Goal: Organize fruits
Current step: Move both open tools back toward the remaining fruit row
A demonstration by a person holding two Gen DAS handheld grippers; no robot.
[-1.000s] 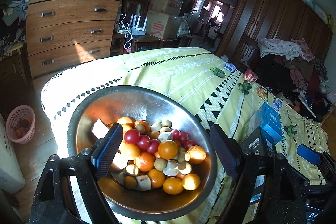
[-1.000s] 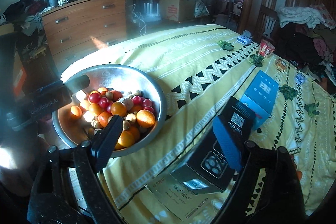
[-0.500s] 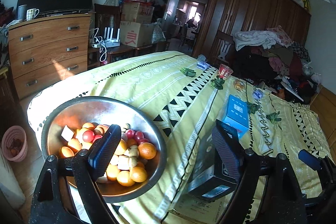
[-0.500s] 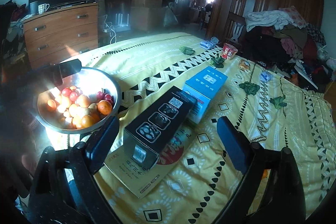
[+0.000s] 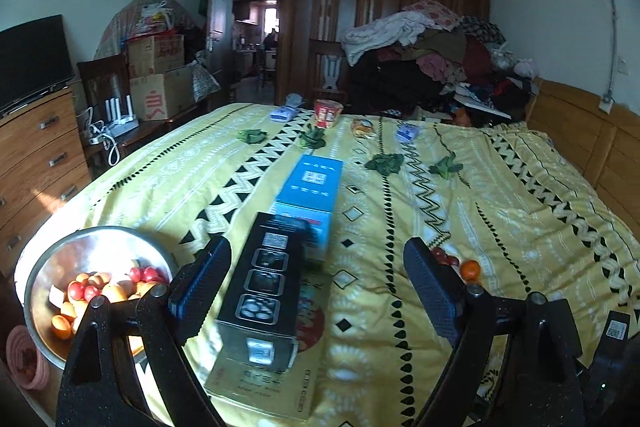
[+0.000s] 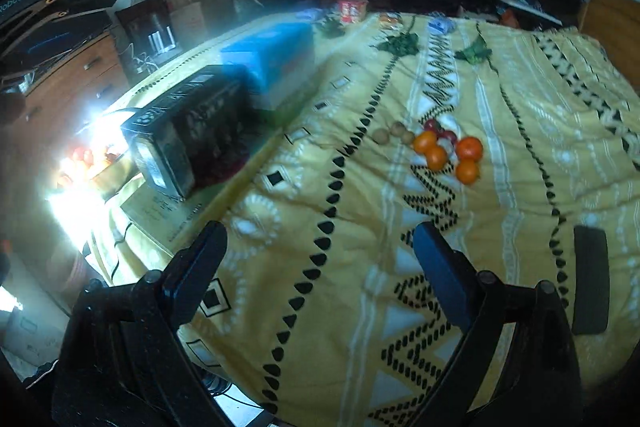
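Observation:
A metal bowl [image 5: 48, 259] of oranges, red tomatoes and pale fruit sits at the bed's left corner, left of my open, empty left gripper [image 5: 316, 275]. In the right wrist view a loose cluster of oranges [image 6: 448, 153], red fruits [image 6: 440, 131] and small brown fruits [image 6: 394, 133] lies on the yellow bedspread [image 6: 400, 227], well ahead of my open, empty right gripper [image 6: 320, 259]. One orange [image 5: 469, 269] and red fruits [image 5: 444, 259] show beside the left gripper's right finger. The bowl is lost in glare in the right wrist view.
A black box [image 5: 264, 291] lies on a flat booklet [image 5: 280, 387], with a blue box [image 5: 312, 195] behind it. Green leafy pieces [image 5: 384, 163], a red cup [image 5: 327, 113] and small packets lie farther back. A dresser [image 5: 36, 155] stands left; clothes pile at the back.
Both grippers have swung right, away from the bowl. The bowl has slid to the left edge of both views, and the loose fruit cluster on the bedspread has come into sight.

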